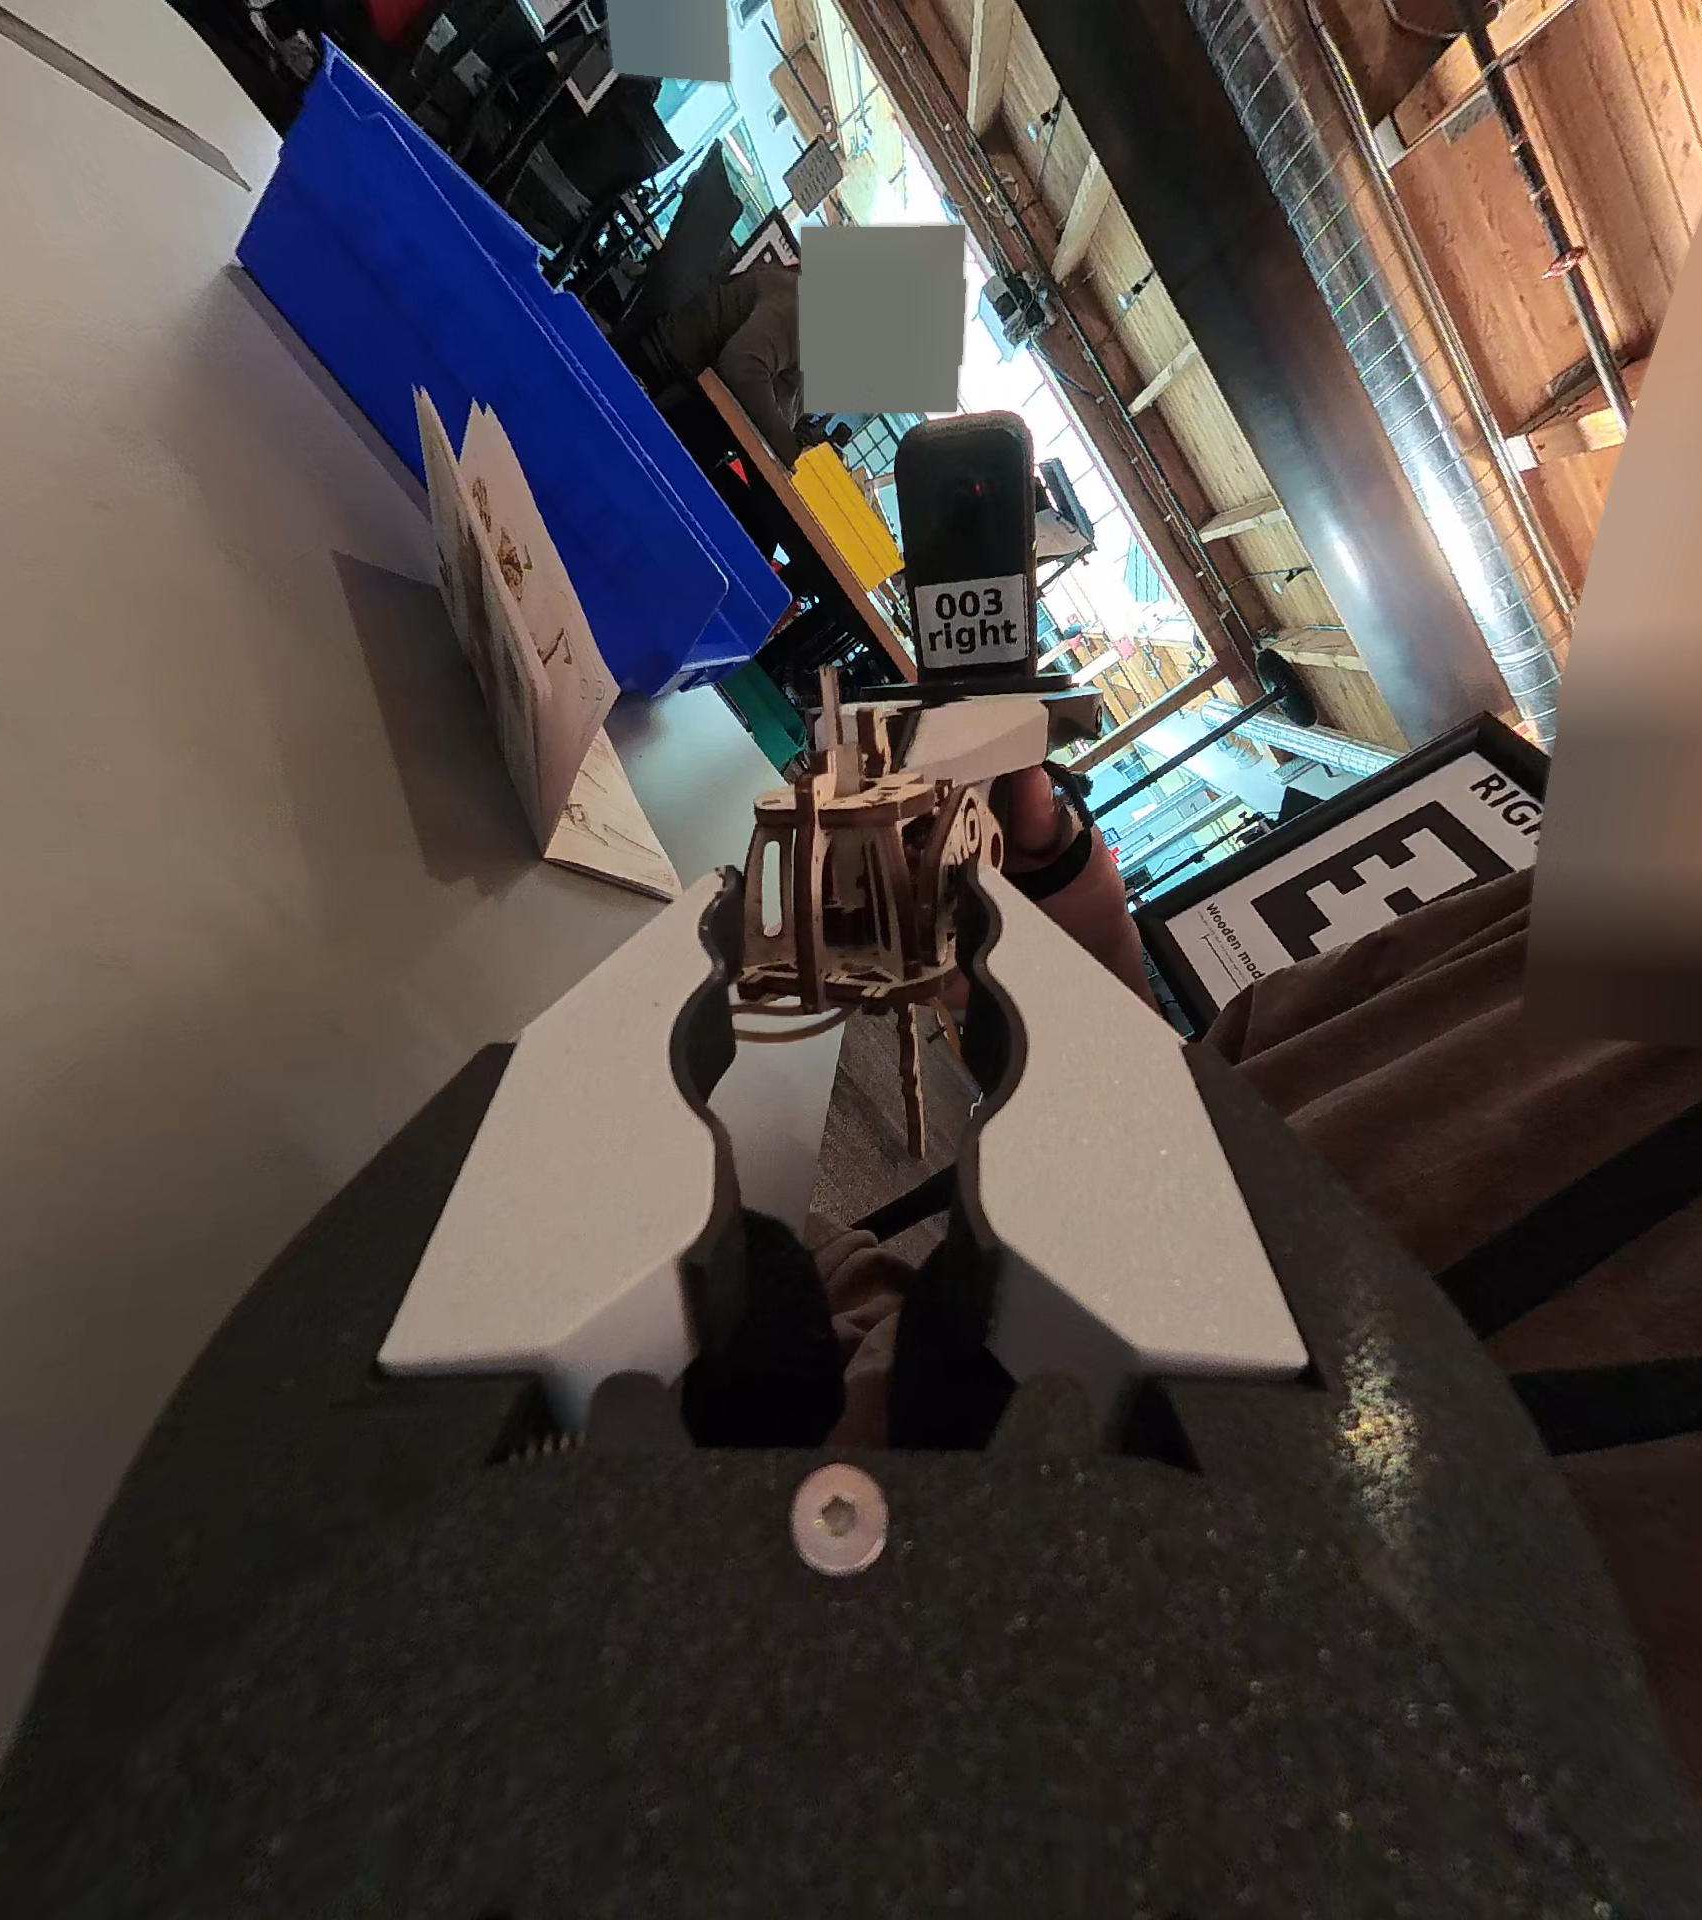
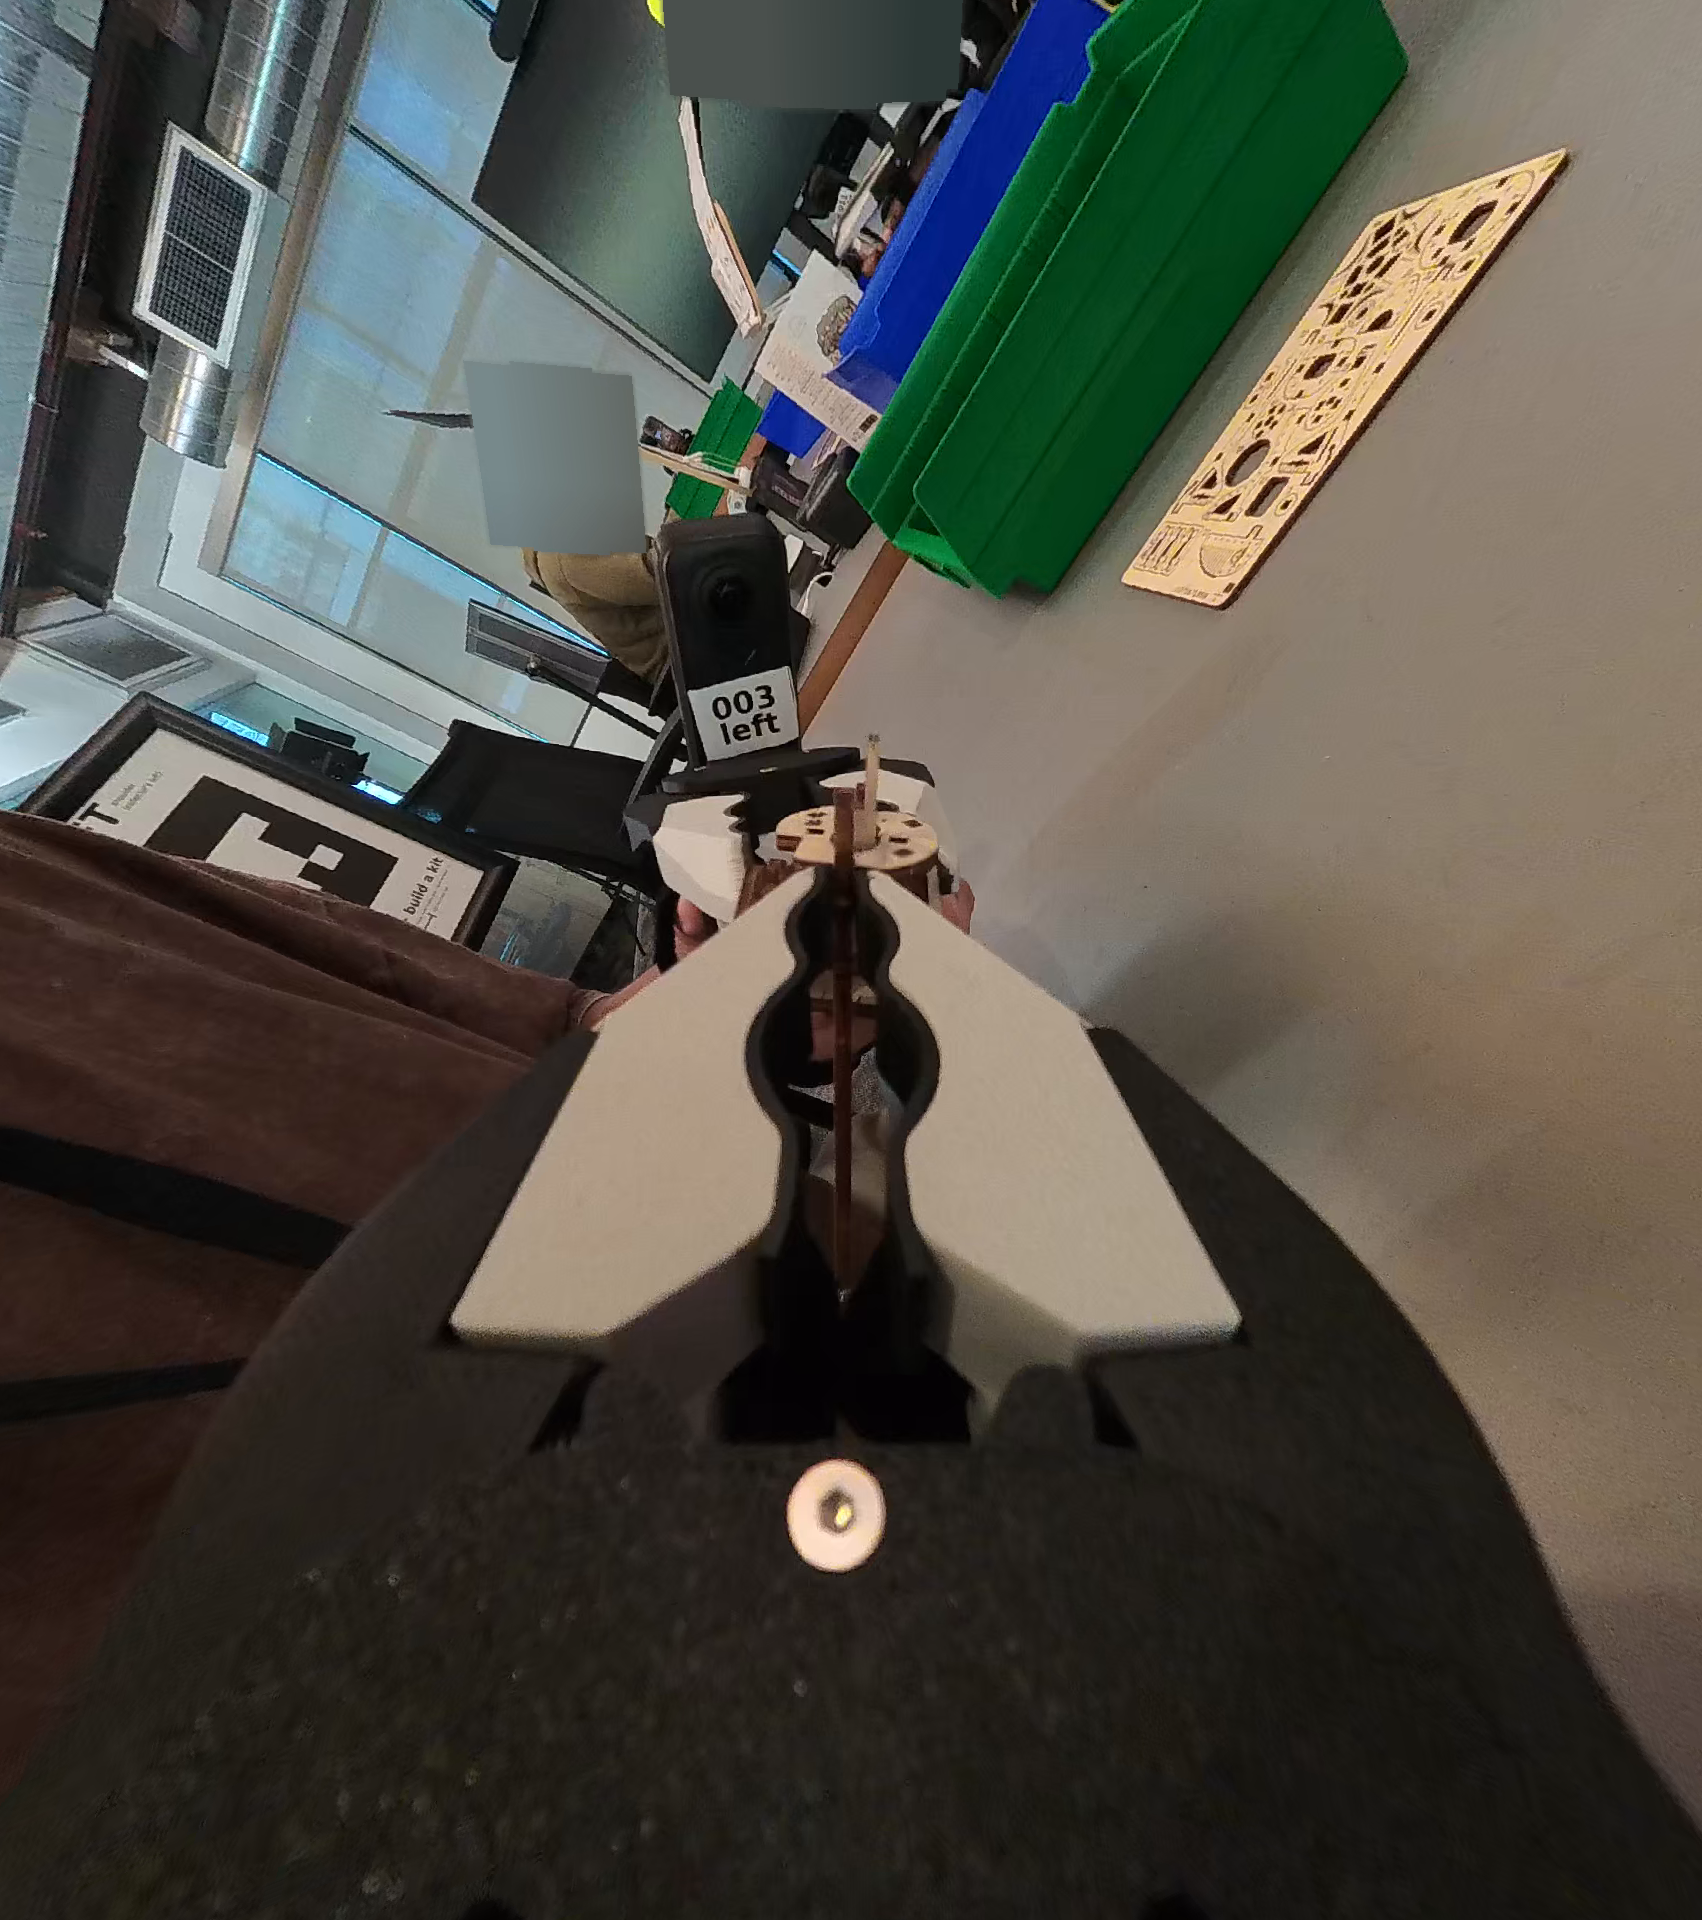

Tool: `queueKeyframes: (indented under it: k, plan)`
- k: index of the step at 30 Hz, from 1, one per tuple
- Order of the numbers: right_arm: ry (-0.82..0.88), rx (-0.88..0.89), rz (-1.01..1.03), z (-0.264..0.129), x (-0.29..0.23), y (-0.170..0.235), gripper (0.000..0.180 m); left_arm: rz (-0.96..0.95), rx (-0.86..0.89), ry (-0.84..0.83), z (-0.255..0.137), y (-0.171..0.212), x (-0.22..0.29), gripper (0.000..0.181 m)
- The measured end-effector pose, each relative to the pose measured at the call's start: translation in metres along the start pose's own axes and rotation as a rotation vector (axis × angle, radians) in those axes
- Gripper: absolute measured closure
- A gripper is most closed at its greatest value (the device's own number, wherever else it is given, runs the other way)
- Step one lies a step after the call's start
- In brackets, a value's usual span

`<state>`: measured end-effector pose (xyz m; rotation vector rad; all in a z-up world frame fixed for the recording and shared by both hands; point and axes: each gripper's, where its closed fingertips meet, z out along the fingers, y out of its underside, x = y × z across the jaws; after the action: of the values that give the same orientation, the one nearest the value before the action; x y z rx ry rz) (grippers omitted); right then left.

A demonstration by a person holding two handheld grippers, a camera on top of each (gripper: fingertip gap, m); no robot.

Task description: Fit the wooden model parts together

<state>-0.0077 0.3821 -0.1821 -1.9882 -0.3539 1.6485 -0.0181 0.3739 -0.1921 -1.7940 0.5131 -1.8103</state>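
workshop with wood ceiling and ducting behind, grey table (image 2: pixel 1449 935) tilted in both views; blue bin (image 1: pixel 473 416) and open booklet (image 1: pixel 514 634) on its far left, green bin (image 2: pixel 1117 312) and a punched part sheet (image 2: pixel 1346 384) far right. both grippers are up off the table, facing each other. left gripper (image 1: pixel 852 914) is pinching the model (image 1: pixel 847 904), a ribbed wooden cage with a disc at each end, across its sides. right gripper (image 2: pixel 842 883) is pressed together on a thin flat strip (image 2: pixel 842 1039), seen edge-on, running back between its fingers (image 2: pixel 992 1091) toward the camera. key relation: strip's long axis looks in line with the model's axis, tip at the near disc (image 2: pixel 852 836) around its centre; can't tell if it's already in the slot. a thin peg (image 2: pixel 870 774) stands up from that disc just beside the strip, so lateral room is tight. next move is likely a straight push along the axis, left holding firm. risk: strip buckles or snaps if off-axis. open air all round the pair, nothing close below.
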Motion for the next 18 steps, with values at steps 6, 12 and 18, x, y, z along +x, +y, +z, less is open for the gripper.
queueKeyframes:
  k: [6,12,18]
  plan:
    - [0.003,0.030,0.002,-0.003,0.001,-0.004,0.177,0.001,0.003,-0.011,-0.002,0.000,-0.002,0.143]
    - [-0.009,-0.006,0.016,0.002,0.001,0.004,0.177,0.000,0.001,-0.008,-0.002,-0.001,-0.001,0.142]
    - [-0.001,-0.021,0.019,0.003,0.001,0.006,0.177,0.006,-0.015,-0.014,-0.001,0.003,-0.002,0.142]
